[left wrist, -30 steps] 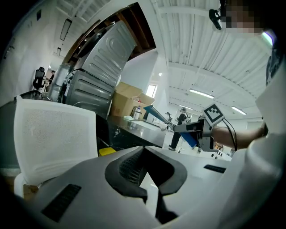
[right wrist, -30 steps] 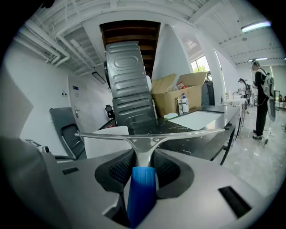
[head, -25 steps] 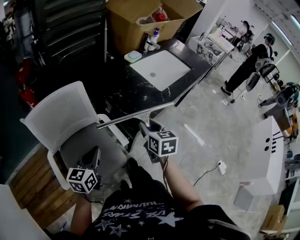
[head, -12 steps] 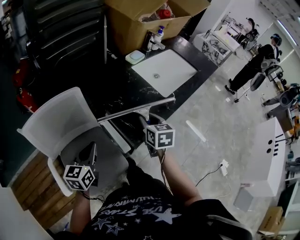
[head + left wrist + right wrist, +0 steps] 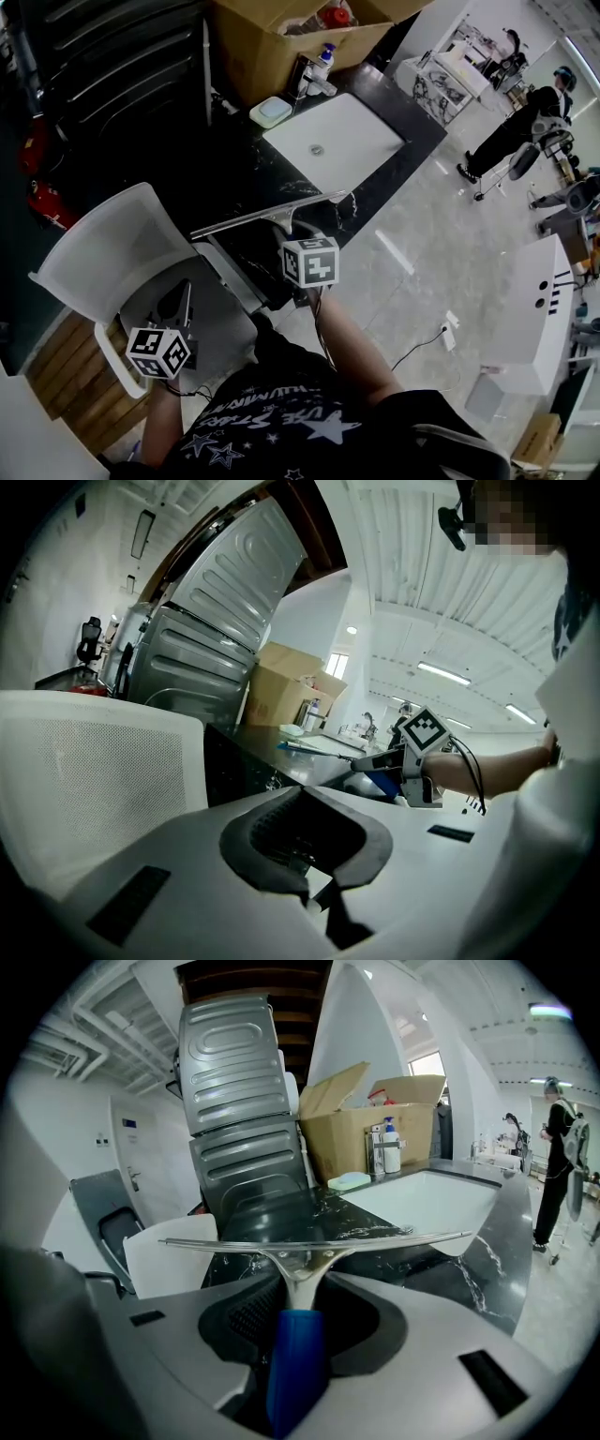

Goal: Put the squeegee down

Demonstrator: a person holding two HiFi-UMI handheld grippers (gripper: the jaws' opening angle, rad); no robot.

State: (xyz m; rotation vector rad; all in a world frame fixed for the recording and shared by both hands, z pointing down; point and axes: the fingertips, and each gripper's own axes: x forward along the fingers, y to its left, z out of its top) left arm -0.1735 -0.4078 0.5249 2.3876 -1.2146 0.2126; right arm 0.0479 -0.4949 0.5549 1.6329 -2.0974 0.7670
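Clamped on the blue handle of the squeegee (image 5: pixel 302 1274), the right gripper (image 5: pixel 296 1340) should lay it flat on the black countertop (image 5: pixel 375 1219) at twelve o'clock, then release; the left gripper (image 5: pixel 314 883) sits closed, empty.

Shiny metal squeegee (image 5: pixel 302 1260) blade, blue plastic handle; glossy black marbled counter (image 5: pixel 375 1221).

squeegee (image 5: pixel 302 1283): blue handle, silver blade | counter (image 5: pixel 253 183): black, white-veined | sink (image 5: pixel 347 150): white | chair (image 5: pixel 103 244): white mesh
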